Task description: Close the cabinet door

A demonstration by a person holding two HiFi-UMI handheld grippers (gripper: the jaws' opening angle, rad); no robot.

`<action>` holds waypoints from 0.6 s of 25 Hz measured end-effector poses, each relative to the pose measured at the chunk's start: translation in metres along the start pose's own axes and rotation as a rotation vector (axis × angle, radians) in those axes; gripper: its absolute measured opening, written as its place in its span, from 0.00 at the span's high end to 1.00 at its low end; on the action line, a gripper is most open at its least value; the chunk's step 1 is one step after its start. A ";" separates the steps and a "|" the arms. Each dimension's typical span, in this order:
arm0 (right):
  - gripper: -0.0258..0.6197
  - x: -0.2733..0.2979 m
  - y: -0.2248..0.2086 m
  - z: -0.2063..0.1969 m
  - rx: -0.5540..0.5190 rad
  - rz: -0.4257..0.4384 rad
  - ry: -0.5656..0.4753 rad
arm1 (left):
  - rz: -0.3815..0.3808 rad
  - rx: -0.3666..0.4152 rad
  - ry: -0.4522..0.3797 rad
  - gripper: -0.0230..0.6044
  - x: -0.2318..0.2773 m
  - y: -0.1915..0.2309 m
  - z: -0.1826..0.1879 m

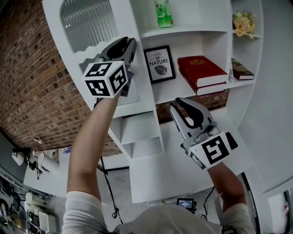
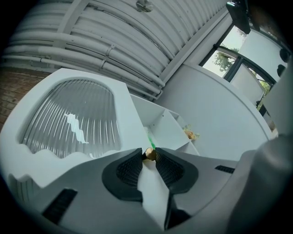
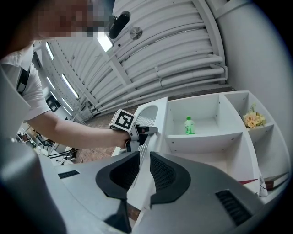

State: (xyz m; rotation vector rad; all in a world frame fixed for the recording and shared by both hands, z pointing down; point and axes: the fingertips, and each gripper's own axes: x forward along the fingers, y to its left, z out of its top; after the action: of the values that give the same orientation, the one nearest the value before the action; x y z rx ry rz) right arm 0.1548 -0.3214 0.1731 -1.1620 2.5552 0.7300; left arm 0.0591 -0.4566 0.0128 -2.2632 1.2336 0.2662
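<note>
**White door wide open, both grippers on it**

White cabinet [image 1: 201, 13] fills the head view, with open shelves. Its door [image 1: 89, 20] has ribbed glass. The door swings out to the left of the shelves, far from closed.

The left gripper [image 1: 128, 45] is up high on the door. Its jaws are squeezed on a tiny gold knob [image 2: 149, 154]. The right gripper [image 3: 144, 155] is lower down. The thin edge of the door runs right between its jaws and seems to fill the gap, so I think it is pinching that edge.

What could go wrong? The knob is small and round, so it could pop out of the jaws if the push comes at a slant. The right gripper sits on the edge that will meet the cabinet. If it is not let go in time, it may get caught there and stop the door from closing. A hard slam could shake the green bottle [image 1: 164, 13] on the top shelf.

No hinges show in any view. The bottom of the door is hard to follow behind the arms. I cannot tell how hard the right jaws press.
</note>
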 end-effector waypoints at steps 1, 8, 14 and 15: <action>0.84 0.000 -0.001 -0.001 0.001 -0.001 0.001 | 0.001 0.002 0.004 0.82 0.001 0.001 -0.001; 0.84 0.001 -0.003 -0.004 0.002 -0.006 0.007 | 0.010 0.010 0.019 0.82 0.007 0.005 -0.007; 0.84 0.001 -0.006 -0.005 0.001 -0.010 0.013 | 0.015 0.015 0.033 0.82 0.013 0.009 -0.011; 0.84 0.002 -0.006 -0.005 0.001 -0.011 0.013 | 0.015 0.017 0.035 0.82 0.014 0.009 -0.011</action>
State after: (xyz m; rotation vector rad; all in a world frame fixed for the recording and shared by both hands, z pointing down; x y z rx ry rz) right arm 0.1581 -0.3284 0.1750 -1.1835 2.5580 0.7215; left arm 0.0581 -0.4765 0.0132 -2.2541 1.2669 0.2217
